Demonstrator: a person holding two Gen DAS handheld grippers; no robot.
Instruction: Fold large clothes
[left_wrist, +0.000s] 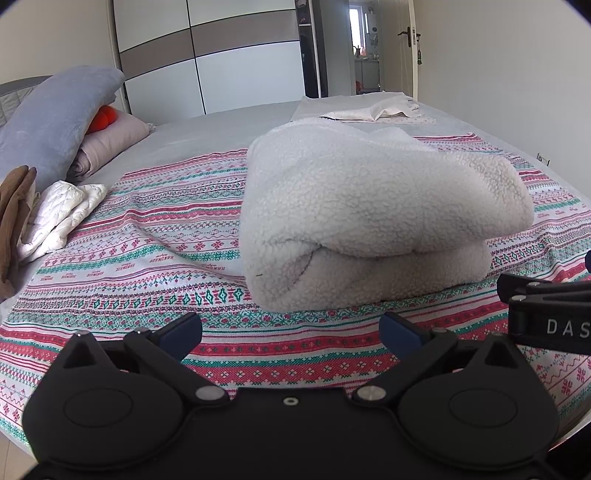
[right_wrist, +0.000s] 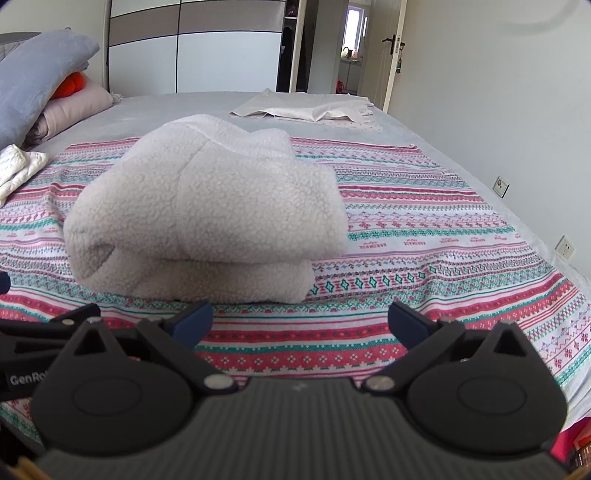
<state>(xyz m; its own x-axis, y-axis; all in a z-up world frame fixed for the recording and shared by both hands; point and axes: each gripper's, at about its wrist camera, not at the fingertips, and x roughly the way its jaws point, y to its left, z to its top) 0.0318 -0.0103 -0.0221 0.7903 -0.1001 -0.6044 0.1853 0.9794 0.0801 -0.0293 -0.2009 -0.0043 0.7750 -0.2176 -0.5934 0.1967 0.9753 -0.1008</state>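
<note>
Folded white fleece garment (left_wrist: 373, 218) sitting mid-frame on the patterned blanket (left_wrist: 155, 236) covering the bed (right_wrist: 155, 110). Left gripper (left_wrist: 291, 334) at bottom of frame, fingers (left_wrist: 183, 332) wide apart, holding nothing. Same for right gripper (right_wrist: 300, 325): spread, empty, just short of the fleece.

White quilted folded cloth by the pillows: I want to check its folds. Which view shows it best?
Left wrist view: the white quilted folded cloth shows nearly whole, beside brown fabric. Right wrist view catches only an edge at the frame's left.
</note>
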